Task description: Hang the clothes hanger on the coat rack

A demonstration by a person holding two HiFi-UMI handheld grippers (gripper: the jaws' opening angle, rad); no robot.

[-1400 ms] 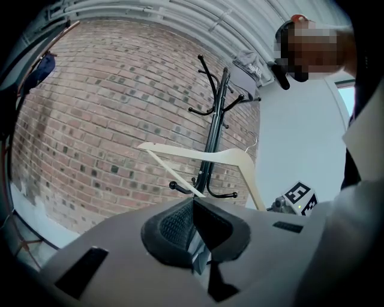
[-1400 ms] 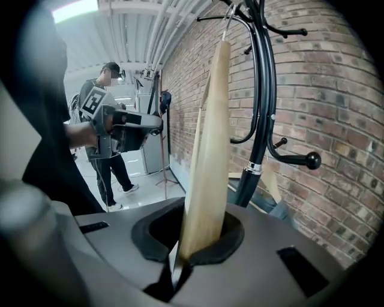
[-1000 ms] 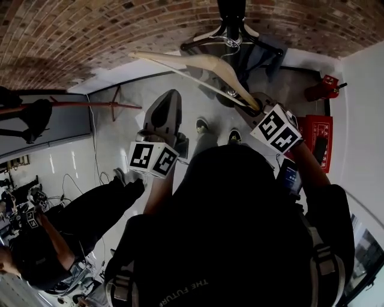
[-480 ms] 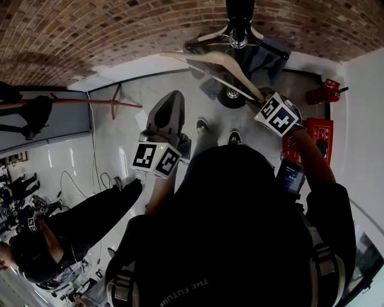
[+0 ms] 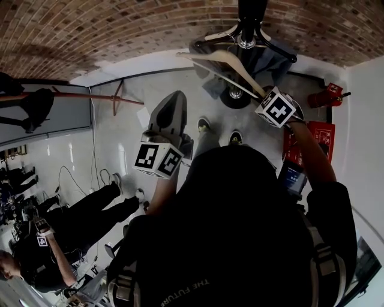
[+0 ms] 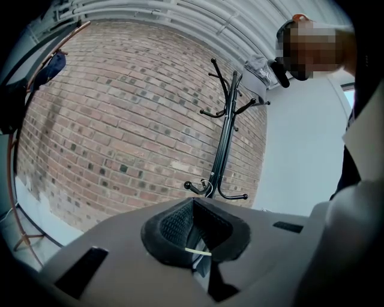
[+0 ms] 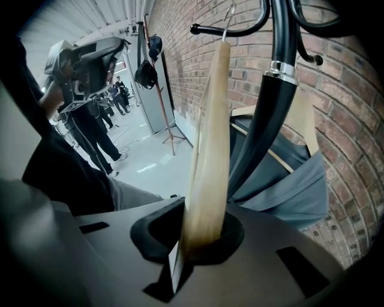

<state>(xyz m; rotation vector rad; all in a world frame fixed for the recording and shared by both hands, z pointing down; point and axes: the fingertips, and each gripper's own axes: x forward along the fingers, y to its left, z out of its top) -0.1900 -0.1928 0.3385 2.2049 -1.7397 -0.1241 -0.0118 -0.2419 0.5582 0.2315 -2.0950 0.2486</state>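
The wooden clothes hanger (image 7: 210,150) rises from my right gripper (image 7: 195,237), which is shut on its lower end. Its metal hook (image 7: 227,18) reaches one curved arm (image 7: 240,29) of the black coat rack (image 7: 270,108); whether it rests on that arm I cannot tell. In the head view the hanger (image 5: 225,63) slants from the right gripper (image 5: 262,96) toward the rack (image 5: 251,24). A grey garment (image 7: 282,174) hangs on the rack on a second hanger. My left gripper (image 5: 170,111) is shut and empty, held left of the rack (image 6: 225,144).
A brick wall (image 5: 120,30) stands behind the rack. A red fire extinguisher (image 5: 327,96) and a red box (image 5: 315,135) are on the floor at the right. People (image 5: 90,210) are at the left. Another stand with dark items (image 7: 150,60) lines the wall.
My right gripper has carried the hanger closer to the rack, bringing its hook up to the rack's arms. The left gripper has barely moved. The person at the left has shifted.
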